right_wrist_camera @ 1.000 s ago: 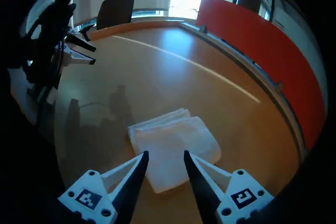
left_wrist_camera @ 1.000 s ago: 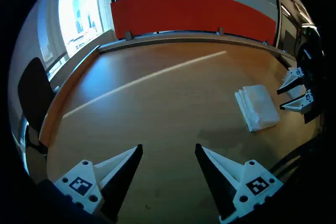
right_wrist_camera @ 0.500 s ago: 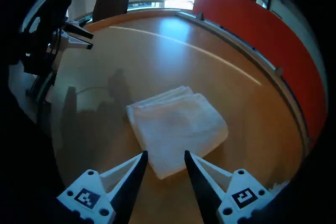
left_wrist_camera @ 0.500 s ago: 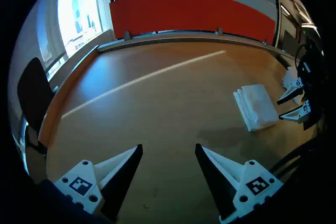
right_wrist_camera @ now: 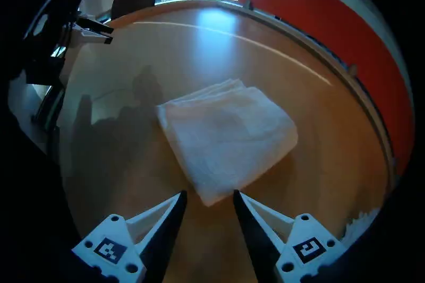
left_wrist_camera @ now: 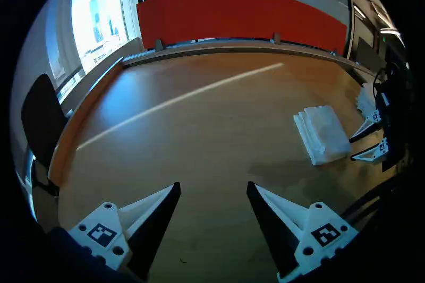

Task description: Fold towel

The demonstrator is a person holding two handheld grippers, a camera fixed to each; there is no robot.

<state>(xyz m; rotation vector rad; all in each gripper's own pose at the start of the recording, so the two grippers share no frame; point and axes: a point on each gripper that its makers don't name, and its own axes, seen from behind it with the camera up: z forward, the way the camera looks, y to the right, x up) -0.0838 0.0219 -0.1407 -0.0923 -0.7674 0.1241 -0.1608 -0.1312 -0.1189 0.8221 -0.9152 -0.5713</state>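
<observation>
Grippers first: my left gripper (left_wrist_camera: 212,184) is spread wide over bare wood with nothing between its fingers, well apart from the work. My right gripper (right_wrist_camera: 209,193) is parted more narrowly and holds nothing. From the left gripper view the right gripper (left_wrist_camera: 351,149) sits at the towel's near edge, jaws apart. The right gripper view shows the left gripper (right_wrist_camera: 110,34) far off near the table's edge. The wooden table (left_wrist_camera: 202,123) is the largest item, glossy, with a pale light streak running across it. A red partition (left_wrist_camera: 239,15) runs along its far side, and a dark chair (left_wrist_camera: 40,118) stands at the window end. The towel (right_wrist_camera: 228,134) lies flat on the table as a compact white rectangle, with several stacked layers showing along one edge. Its nearest corner points into the gap between my right fingertips. I cannot tell whether either finger touches it. Smallest item is a scrap of white material (right_wrist_camera: 361,224) near the table edge, which I cannot identify. Progress, as I judge it: the folds look largely made, since the towel is already thick and squared. What may remain is one last fold or a straightening from that near corner, which is not yet gripped.
</observation>
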